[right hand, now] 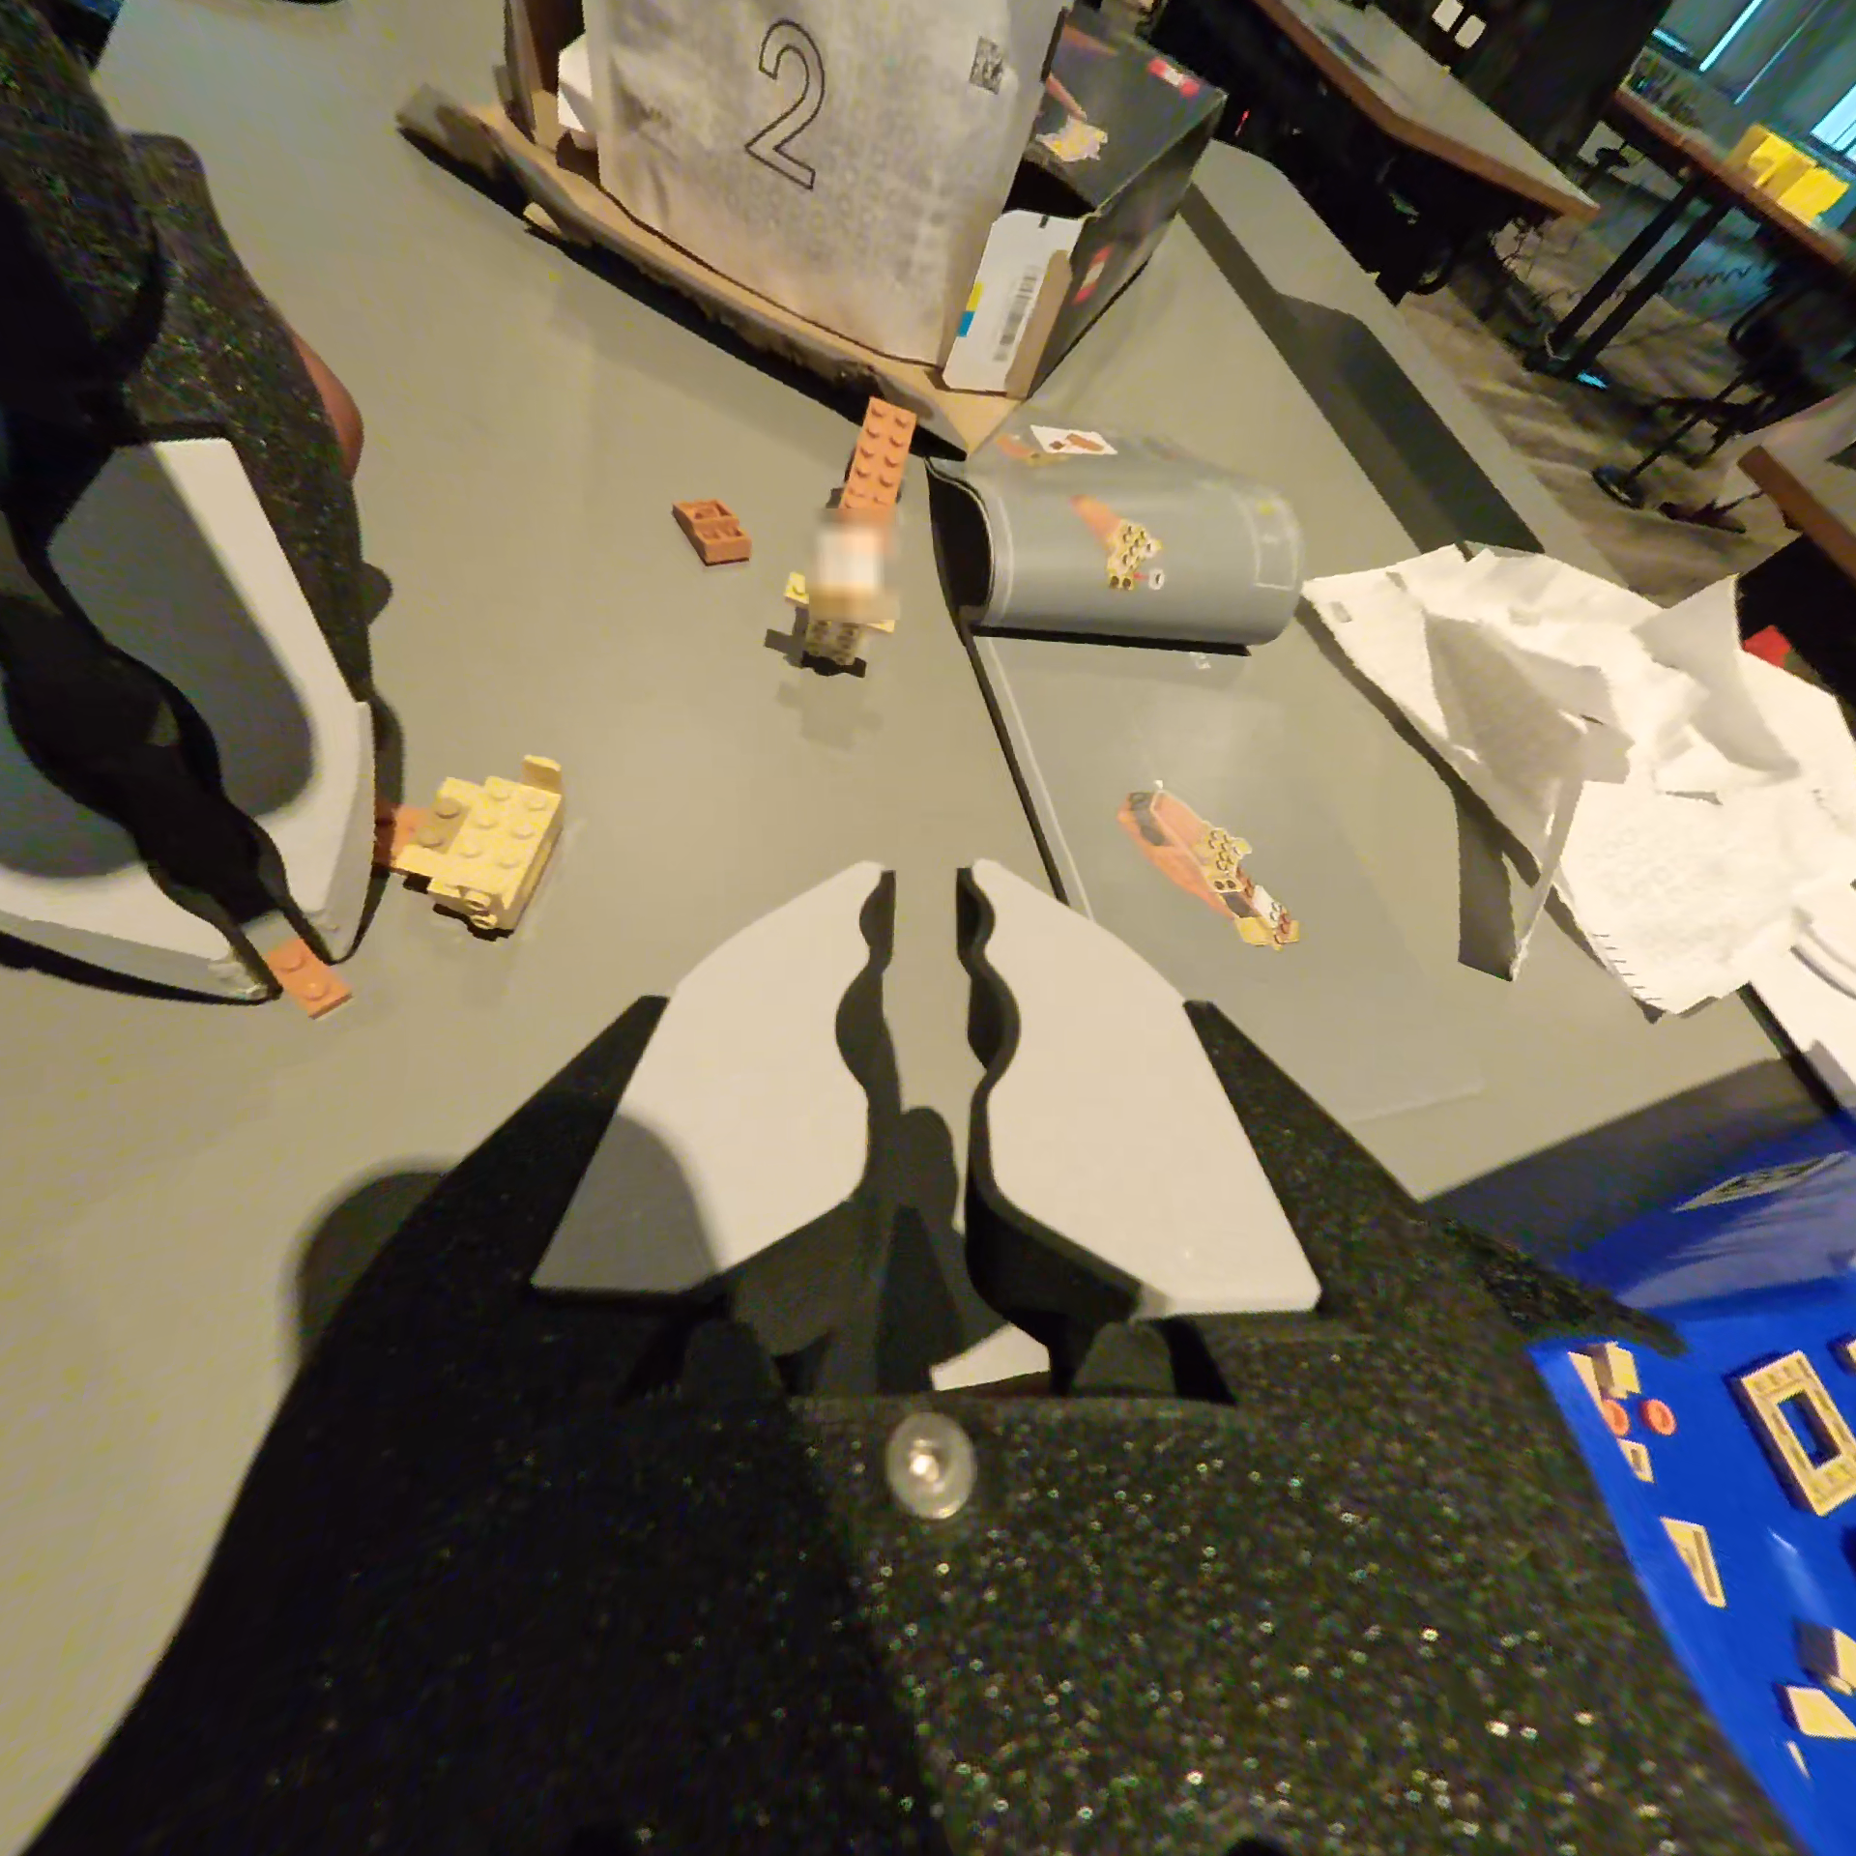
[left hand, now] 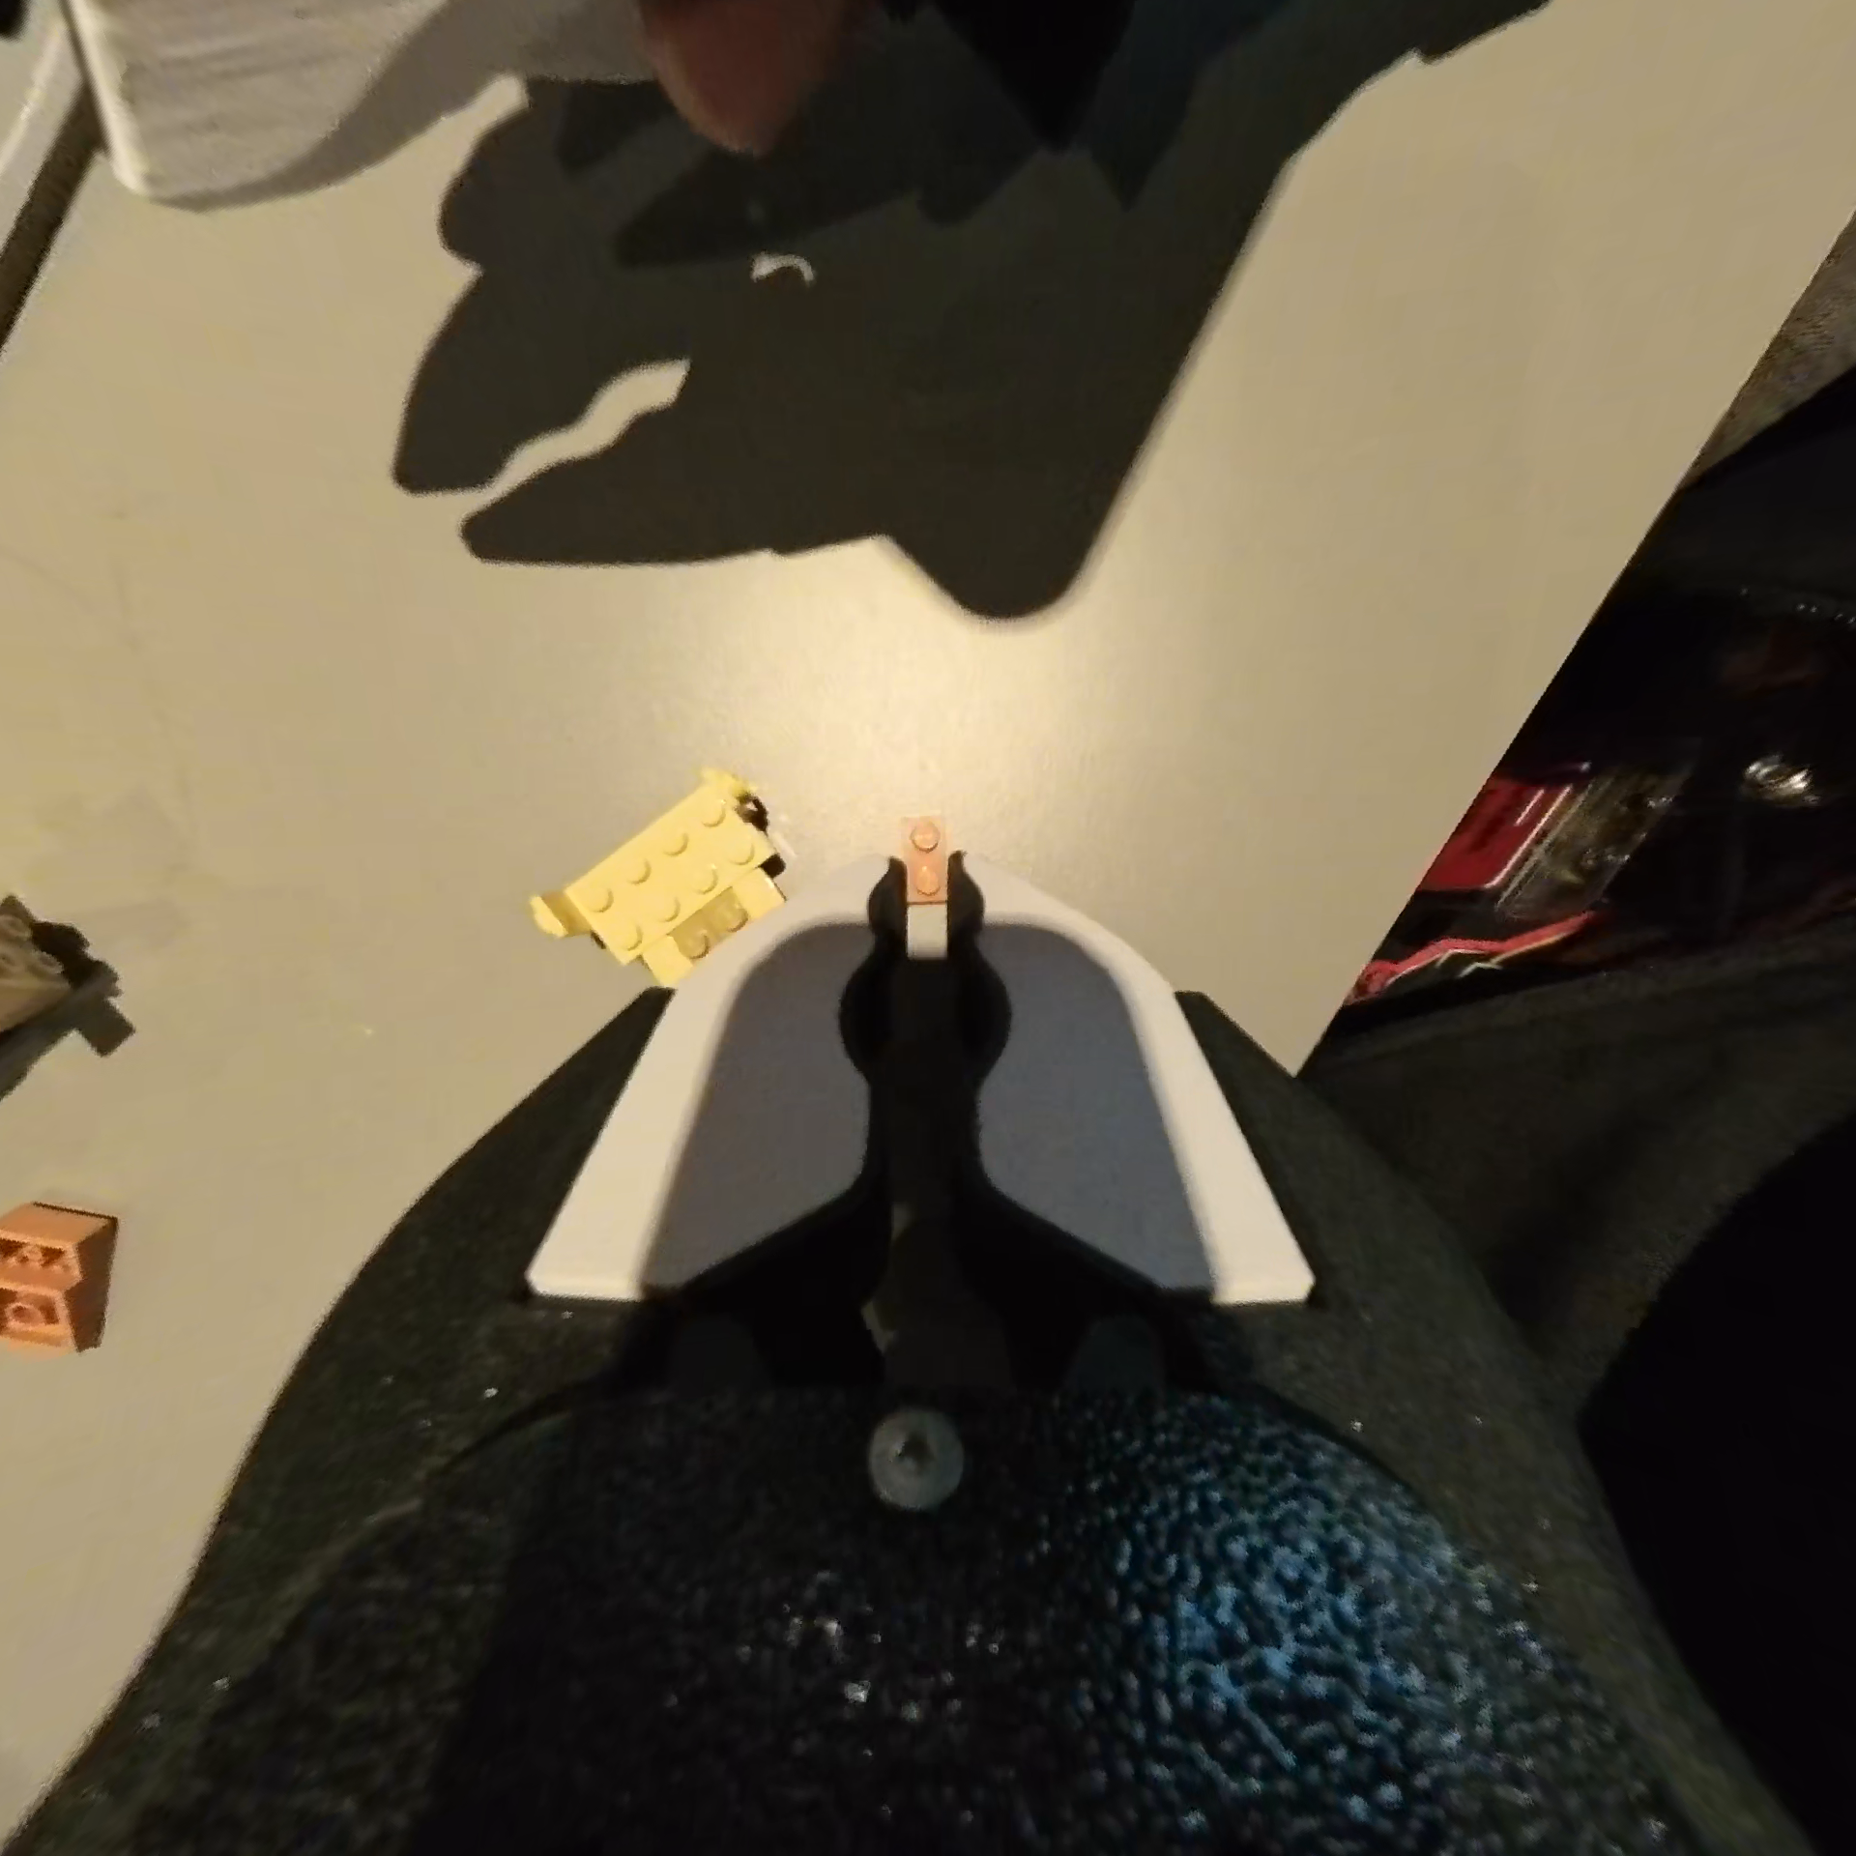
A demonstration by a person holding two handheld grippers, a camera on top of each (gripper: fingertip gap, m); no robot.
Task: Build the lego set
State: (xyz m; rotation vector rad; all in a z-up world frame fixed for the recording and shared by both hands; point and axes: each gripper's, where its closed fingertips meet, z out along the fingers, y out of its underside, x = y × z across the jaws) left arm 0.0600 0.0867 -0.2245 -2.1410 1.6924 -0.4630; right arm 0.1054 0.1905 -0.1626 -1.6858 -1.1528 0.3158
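Left gripper [right hand: 286, 954], low over the left part of the bench [right hand: 623, 643]: fingers pinched on a small orange plate [left hand: 925, 857], held by its long edges, one stud end poking out. Plate looks light, rigid, smooth-sided; a thin piece like this could twist or pop free, so grip square.

Just beside it, the tan brick assembly [right hand: 487, 839], loose on the bench; likely slides when pressed.

Right gripper [right hand: 924, 884]: fingers narrowly apart, empty, hovering mid-bench.

Grey table [right hand: 603, 623] — tan brick assembly [right hand: 487, 849] ahead-left of the right tool, instruction booklet [right hand: 1135, 572] ahead-right, crumpled paper [right hand: 1607, 763] far right.
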